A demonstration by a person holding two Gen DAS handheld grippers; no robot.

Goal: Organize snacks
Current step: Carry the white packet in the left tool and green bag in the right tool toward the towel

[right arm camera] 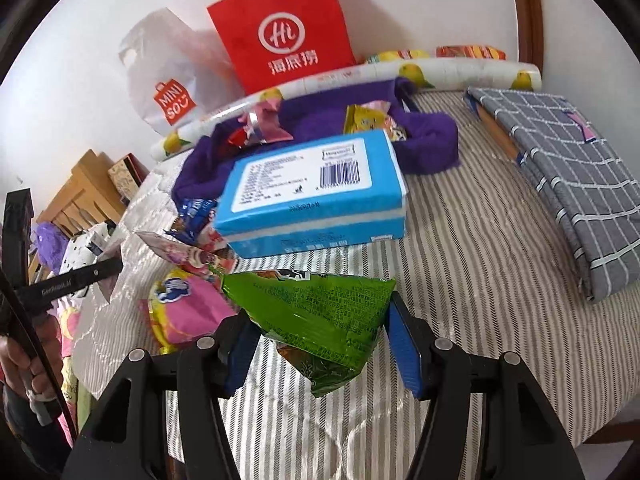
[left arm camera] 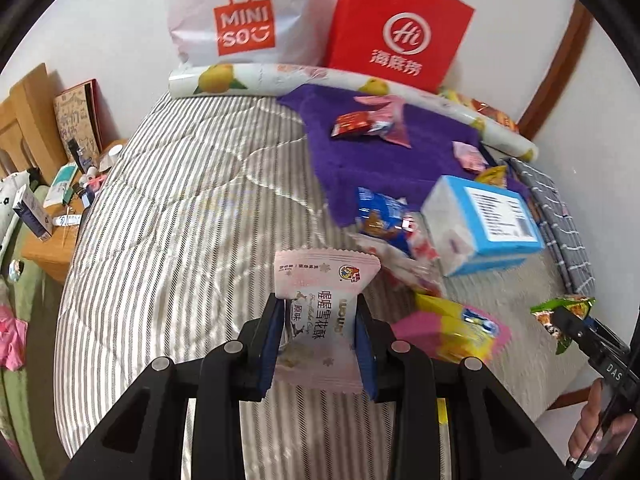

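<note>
Left wrist view: the left gripper [left arm camera: 316, 332] has its blue fingers [left arm camera: 270, 340] clamped on a pale pink snack packet [left arm camera: 320, 304], held above the striped bed [left arm camera: 168, 240]. Right wrist view: the right gripper [right arm camera: 324, 340] grips a green snack packet [right arm camera: 320, 312] between its fingers [right arm camera: 404, 344], also clear of the bed. A blue box [right arm camera: 316, 192] lies near the purple cloth [right arm camera: 424, 140], with loose snacks [right arm camera: 188, 308] beside it. A red paper bag [right arm camera: 284, 32] stands against the wall.
</note>
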